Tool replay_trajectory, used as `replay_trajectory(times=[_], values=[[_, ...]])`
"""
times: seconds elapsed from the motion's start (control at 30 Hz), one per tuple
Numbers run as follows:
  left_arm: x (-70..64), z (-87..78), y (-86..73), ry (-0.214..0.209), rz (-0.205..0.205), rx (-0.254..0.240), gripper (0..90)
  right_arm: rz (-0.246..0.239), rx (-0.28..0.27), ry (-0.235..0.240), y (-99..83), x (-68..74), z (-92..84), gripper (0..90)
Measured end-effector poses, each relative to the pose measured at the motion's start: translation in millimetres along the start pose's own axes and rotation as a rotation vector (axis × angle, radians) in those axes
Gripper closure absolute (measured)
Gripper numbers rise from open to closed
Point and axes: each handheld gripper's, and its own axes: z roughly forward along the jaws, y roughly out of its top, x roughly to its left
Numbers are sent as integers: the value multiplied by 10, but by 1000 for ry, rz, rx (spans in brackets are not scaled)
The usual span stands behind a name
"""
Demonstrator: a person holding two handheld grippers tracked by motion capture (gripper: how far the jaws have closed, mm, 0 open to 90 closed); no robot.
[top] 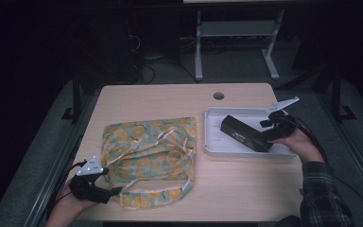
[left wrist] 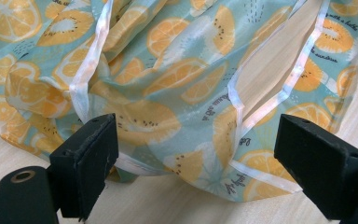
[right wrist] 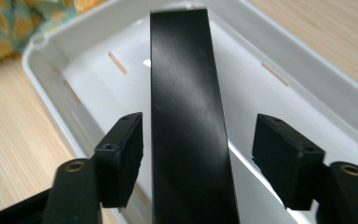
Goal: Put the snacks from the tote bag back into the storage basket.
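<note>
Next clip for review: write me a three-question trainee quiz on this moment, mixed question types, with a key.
1. True or false: the black box lies inside the white tray.
2. The right gripper has its jaws: A) pressed on the box, B) apart on either side of the box with gaps, C) clamped on the tray wall.
3. What does the left gripper face, and is it gripping it?

Key
1. True; the box lies slantwise in the tray.
2. B; a gap shows on each side of the box.
3. The fruit-print cloth bag; no, its jaws stand open with the bag's edge beyond them.
</note>
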Motion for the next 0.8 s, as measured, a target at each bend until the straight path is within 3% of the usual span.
replay_trajectory(times=[0.17, 0.2, 0.4, 0.43, 0.47, 0.53, 0.8], values=[[3, -1, 1, 1, 3, -1, 131, 39, -13, 1, 118, -22, 23, 472], [5, 1, 0, 1, 2, 0, 131, 52, -17, -24, 172, -41, 49, 566], [12, 8, -2, -2, 5, 6, 131, 95, 13, -74, 275, -99, 157, 775], [12, 8, -2, -2, 5, 6, 131, 95, 13, -74, 275, -99, 157, 775], [8, 12, -1, -3, 1, 3, 131, 118, 10, -77, 297, -138, 182, 856], [3, 11, 3, -4, 4, 3, 131, 121, 20, -78, 320, -162, 223, 891], [10, 6, -4, -5, 3, 3, 131, 114, 92, -67, 321, -196, 435, 893]])
